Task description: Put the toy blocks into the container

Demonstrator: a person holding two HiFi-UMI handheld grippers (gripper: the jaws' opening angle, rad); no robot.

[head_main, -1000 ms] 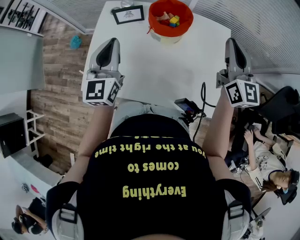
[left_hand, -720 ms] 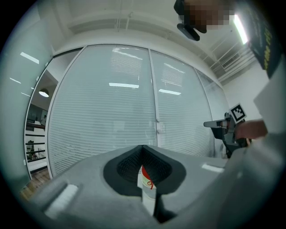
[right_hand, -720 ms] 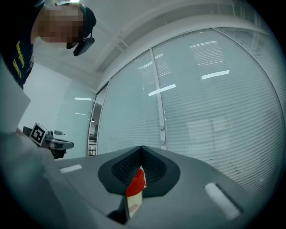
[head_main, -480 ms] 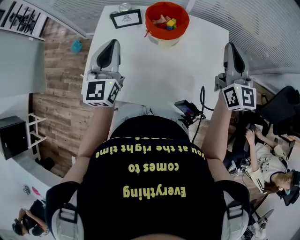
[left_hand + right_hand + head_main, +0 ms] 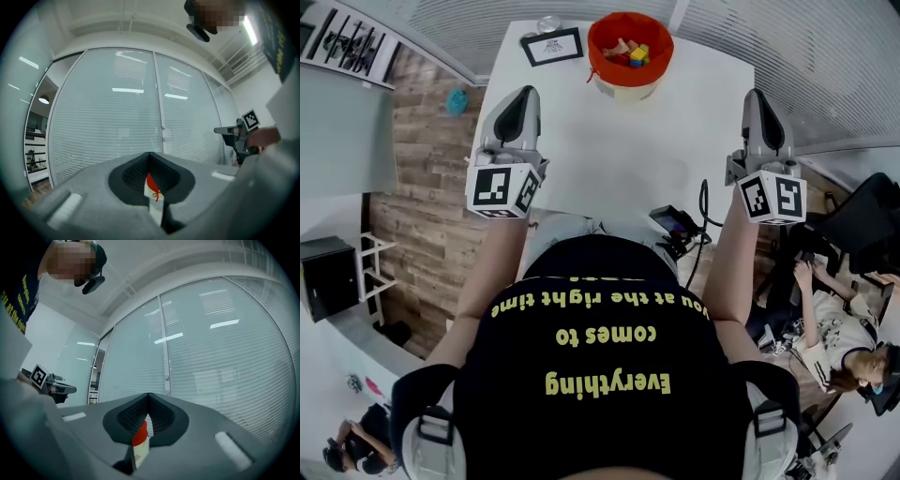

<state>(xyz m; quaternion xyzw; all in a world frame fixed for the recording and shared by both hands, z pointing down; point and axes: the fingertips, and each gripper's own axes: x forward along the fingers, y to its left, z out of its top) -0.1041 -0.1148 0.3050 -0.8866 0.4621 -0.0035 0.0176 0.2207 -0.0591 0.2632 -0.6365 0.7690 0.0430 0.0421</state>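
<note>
An orange-red container (image 5: 593,49) stands at the far middle of the white table (image 5: 628,141), with several coloured toy blocks (image 5: 634,53) inside it. My left gripper (image 5: 523,94) hovers over the table's left side and my right gripper (image 5: 754,96) over its right edge. Both point level toward the far end, short of the container. In the left gripper view the jaws (image 5: 149,154) meet at their tips with nothing held, and the container (image 5: 151,185) shows through the slit below. The right gripper view shows the same: jaws (image 5: 148,395) shut and empty, the container (image 5: 139,434) beyond.
A black picture frame (image 5: 553,45) and a small glass (image 5: 549,22) stand left of the container. Glass walls with blinds (image 5: 117,122) close off the far side. A device with a cable (image 5: 673,221) hangs at the near table edge. A seated person (image 5: 839,328) is at lower right.
The table and container sit slightly higher in the head view. Both grippers stay about where they were, still shut and empty.
</note>
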